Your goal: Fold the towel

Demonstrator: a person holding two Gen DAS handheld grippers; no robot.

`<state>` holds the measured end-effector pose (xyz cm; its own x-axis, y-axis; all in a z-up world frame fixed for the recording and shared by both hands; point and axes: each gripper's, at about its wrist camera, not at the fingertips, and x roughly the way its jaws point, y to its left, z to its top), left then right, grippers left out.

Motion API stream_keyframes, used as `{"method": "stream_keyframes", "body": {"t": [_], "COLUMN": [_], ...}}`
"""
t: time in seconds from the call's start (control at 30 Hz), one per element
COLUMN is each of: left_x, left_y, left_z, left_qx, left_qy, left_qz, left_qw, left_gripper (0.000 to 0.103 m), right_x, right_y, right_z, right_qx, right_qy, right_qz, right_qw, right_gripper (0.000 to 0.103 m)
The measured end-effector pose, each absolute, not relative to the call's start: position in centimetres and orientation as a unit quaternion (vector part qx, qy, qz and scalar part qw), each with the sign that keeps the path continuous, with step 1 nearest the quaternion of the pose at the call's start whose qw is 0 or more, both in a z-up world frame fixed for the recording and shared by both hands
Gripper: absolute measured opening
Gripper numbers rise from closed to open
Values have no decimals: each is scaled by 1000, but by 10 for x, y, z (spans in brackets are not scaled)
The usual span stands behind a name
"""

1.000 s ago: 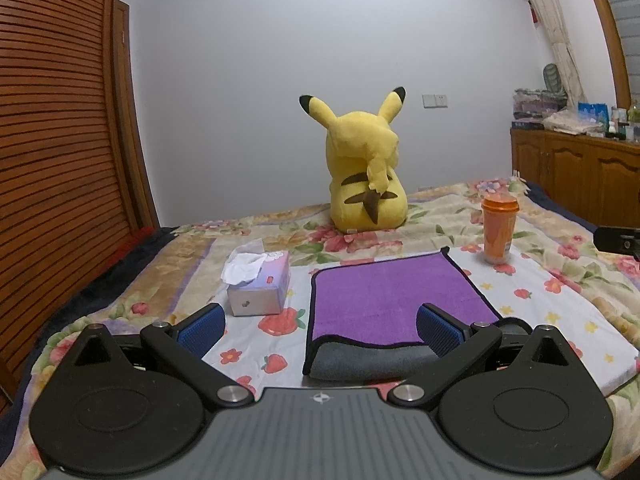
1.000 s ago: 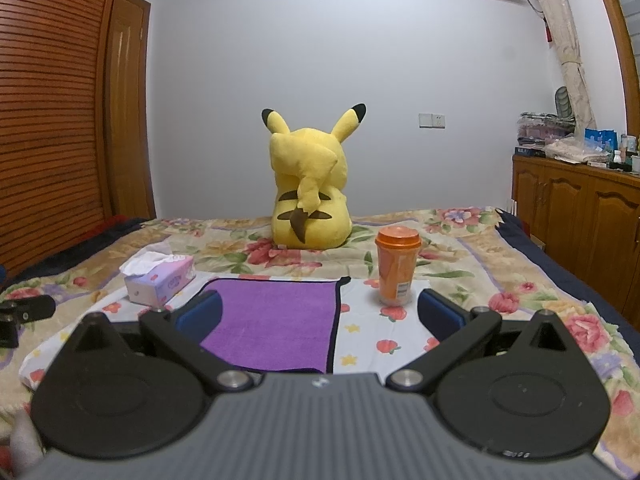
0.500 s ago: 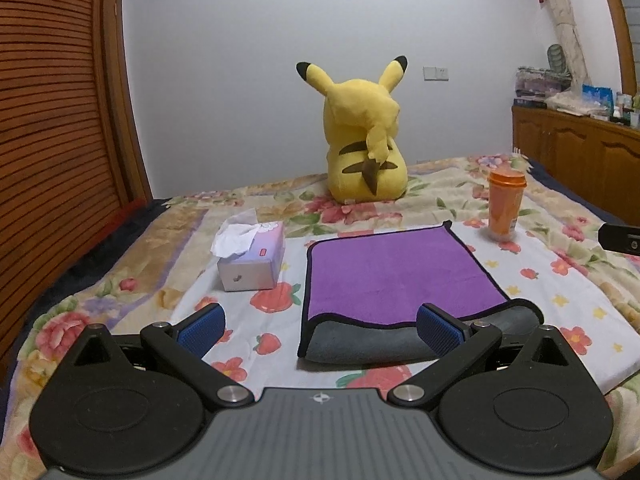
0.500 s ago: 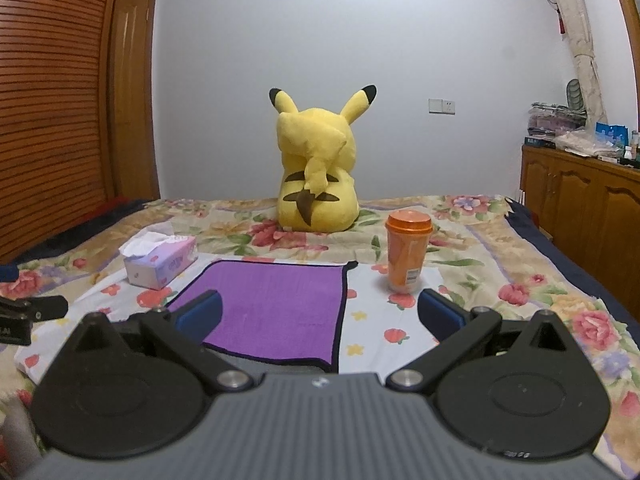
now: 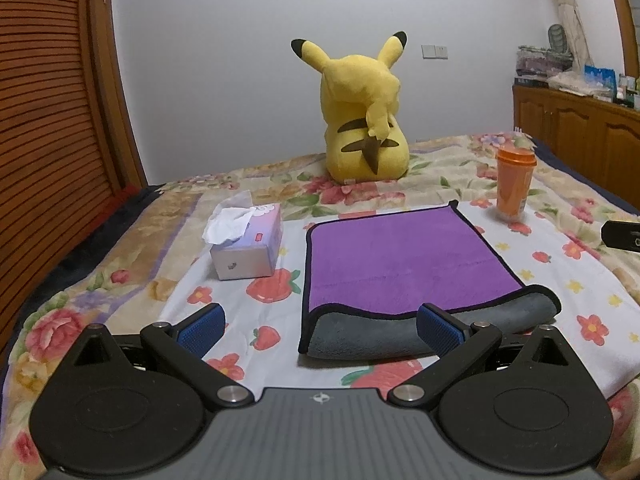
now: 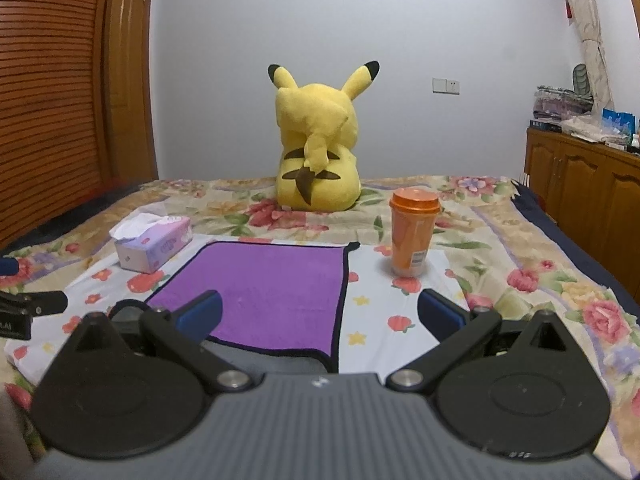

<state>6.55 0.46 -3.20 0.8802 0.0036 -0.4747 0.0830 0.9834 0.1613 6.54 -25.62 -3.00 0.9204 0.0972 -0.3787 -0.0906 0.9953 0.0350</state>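
Observation:
A purple towel [image 5: 400, 256] with black trim lies flat on the floral bedspread, its near edge rolled over to show the grey underside [image 5: 432, 332]. It also shows in the right wrist view [image 6: 272, 292]. My left gripper [image 5: 318, 326] is open and empty, just short of the towel's near left corner. My right gripper [image 6: 320, 316] is open and empty, above the towel's near right corner. The tip of the right gripper shows at the right edge of the left wrist view [image 5: 622, 234], and the left gripper at the left edge of the right wrist view [image 6: 28, 308].
A tissue box [image 5: 246, 246] sits left of the towel. An orange lidded cup [image 5: 514, 184] stands to its right. A yellow plush toy [image 5: 362, 120] sits behind. A slatted wooden wardrobe [image 5: 48, 120] is at left, a wooden cabinet [image 5: 580, 124] at right.
Both grippers have risen and tilted down toward the bed, so the towel sits lower and larger in view. Both stay open. The towel has not moved.

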Motion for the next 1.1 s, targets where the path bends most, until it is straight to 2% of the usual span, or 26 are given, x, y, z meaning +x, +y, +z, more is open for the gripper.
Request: {"method": "stream_keyframes", "body": {"t": [1.1], "left_x": [140], "left_y": [14], "left_z": [-57], "left_qx": [81], "left_qy": [292], "left_qz": [-48], "left_qw": [952], "left_gripper": [103], "right_x": [126], "right_y": [-236], "right_z": [-60], "right_qx": [-14], "right_qy": [271], "right_qz": [104], "right_qw": [957], "right_gripper": [103]}}
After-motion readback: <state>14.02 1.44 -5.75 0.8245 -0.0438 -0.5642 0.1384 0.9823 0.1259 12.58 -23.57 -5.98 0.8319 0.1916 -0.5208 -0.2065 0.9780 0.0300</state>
